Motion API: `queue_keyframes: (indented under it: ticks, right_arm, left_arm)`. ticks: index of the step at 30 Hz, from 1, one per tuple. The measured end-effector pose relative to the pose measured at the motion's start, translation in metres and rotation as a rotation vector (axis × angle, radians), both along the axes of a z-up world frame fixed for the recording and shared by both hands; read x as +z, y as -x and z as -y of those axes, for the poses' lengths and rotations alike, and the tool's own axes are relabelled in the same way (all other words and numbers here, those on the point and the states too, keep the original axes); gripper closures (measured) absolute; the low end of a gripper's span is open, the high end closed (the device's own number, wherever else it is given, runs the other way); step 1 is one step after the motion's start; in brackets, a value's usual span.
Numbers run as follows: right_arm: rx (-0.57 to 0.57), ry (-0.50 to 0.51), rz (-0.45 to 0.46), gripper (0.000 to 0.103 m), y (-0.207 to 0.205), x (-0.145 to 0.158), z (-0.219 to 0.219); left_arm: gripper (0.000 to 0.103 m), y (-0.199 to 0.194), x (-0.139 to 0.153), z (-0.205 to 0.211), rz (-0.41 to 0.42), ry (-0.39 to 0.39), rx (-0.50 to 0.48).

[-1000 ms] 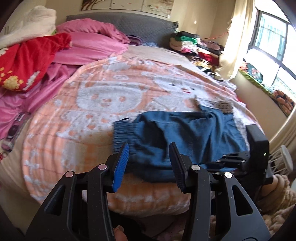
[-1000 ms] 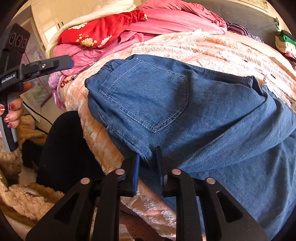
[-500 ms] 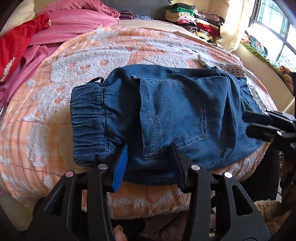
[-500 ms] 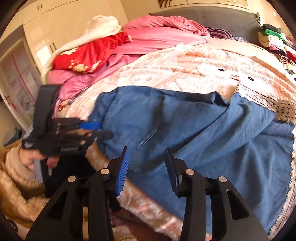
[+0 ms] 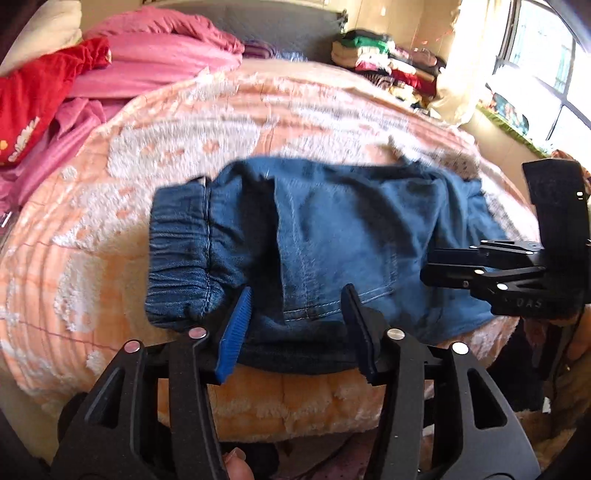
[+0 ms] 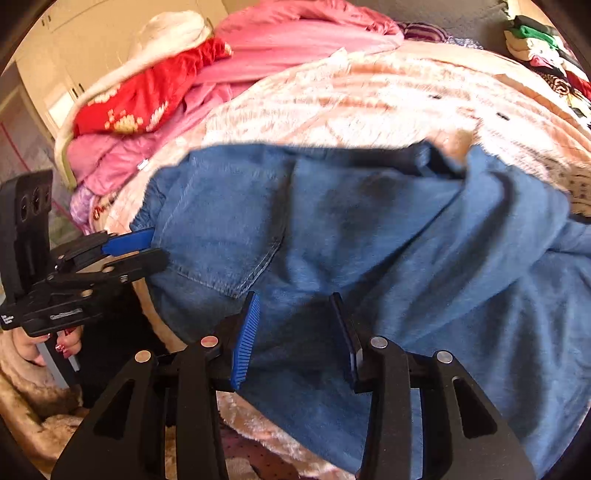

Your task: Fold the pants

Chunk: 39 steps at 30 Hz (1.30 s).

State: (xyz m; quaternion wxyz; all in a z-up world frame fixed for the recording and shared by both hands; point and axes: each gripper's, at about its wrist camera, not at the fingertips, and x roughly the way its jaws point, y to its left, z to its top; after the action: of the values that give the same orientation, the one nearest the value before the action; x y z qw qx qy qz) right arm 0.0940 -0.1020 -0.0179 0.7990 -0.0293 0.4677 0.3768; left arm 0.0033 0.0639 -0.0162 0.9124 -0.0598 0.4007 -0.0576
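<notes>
The pants (image 5: 332, 236) lie on the blanket (image 5: 207, 122) at its near edge; pillows (image 5: 155, 62) lie behind.

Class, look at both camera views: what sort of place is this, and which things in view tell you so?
Most likely a home bedroom. A bed with a grey headboard is covered by a peach blanket, pink bedding is heaped near its head, and folded clothes are stacked by the curtained window.
</notes>
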Motion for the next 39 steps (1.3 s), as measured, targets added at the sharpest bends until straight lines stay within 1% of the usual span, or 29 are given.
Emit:
queue_keyframes:
  ticks: [1,4,6,9,12,13,14,15,16,20,25,28,29,30,31,33,36,37,39]
  right_arm:
    - [-0.007,-0.017,0.003,0.065,-0.001,0.006,0.006]
    - [-0.057,-0.037,0.035,0.055,-0.005,0.024,0.027]
    - [-0.088,-0.025,0.072,0.055,-0.008,0.034,0.038]
    - [-0.142,-0.006,0.096,0.054,-0.016,0.040,0.052]
    - [-0.187,0.006,0.115,0.054,-0.021,0.042,0.065]
    - [-0.199,0.010,0.120,0.053,-0.022,0.043,0.068]
    - [-0.210,0.012,0.124,0.050,-0.023,0.043,0.072]
    - [-0.226,0.013,0.128,0.045,-0.023,0.043,0.075]
    - [-0.235,0.013,0.130,0.038,-0.024,0.044,0.078]
    - [-0.258,0.018,0.134,0.037,-0.026,0.044,0.085]
    - [-0.273,0.038,0.143,0.037,-0.032,0.047,0.088]
    - [-0.276,0.052,0.148,0.037,-0.039,0.049,0.087]
    - [-0.271,0.056,0.147,0.037,-0.043,0.050,0.086]
    - [-0.267,0.059,0.149,0.037,-0.046,0.050,0.084]
    - [-0.267,0.066,0.152,0.037,-0.049,0.050,0.082]
    - [-0.259,0.080,0.154,0.037,-0.058,0.051,0.077]
    - [-0.250,0.081,0.155,0.037,-0.072,0.053,0.069]
    - [-0.256,0.099,0.161,0.037,-0.078,0.053,0.064]
    - [-0.250,0.129,0.182,0.037,-0.090,0.053,0.056]
  left_arm:
    - [0.059,0.002,0.005,0.000,0.009,-0.006,0.004]
    - [0.059,0.005,0.020,0.000,0.030,-0.005,0.008]
    - [0.058,0.005,0.030,0.002,0.046,0.015,-0.001]
    - [0.055,0.004,0.041,0.014,0.074,0.015,-0.038]
    - [0.055,0.001,0.043,0.028,0.075,0.032,-0.090]
    - [0.055,-0.001,0.043,0.034,0.070,0.038,-0.106]
    - [0.055,-0.003,0.040,0.040,0.059,0.044,-0.121]
    - [0.054,-0.005,0.038,0.045,0.051,0.051,-0.137]
    - [0.054,-0.008,0.034,0.051,0.041,0.063,-0.158]
    - [0.054,-0.017,0.019,0.072,-0.018,0.115,-0.213]
    - [0.055,-0.029,0.004,0.097,-0.071,0.138,-0.277]
    - [0.055,-0.039,-0.003,0.107,-0.104,0.173,-0.304]
    - [0.056,-0.043,-0.006,0.109,-0.117,0.186,-0.313]
    - [0.061,-0.047,-0.009,0.112,-0.129,0.194,-0.314]
    - [0.063,-0.050,-0.012,0.113,-0.140,0.201,-0.311]
    - [0.064,-0.056,-0.017,0.115,-0.162,0.216,-0.302]
    - [0.066,-0.065,-0.027,0.115,-0.197,0.223,-0.264]
    - [0.066,-0.067,-0.028,0.116,-0.205,0.221,-0.250]
    - [0.066,-0.069,-0.027,0.119,-0.194,0.214,-0.243]
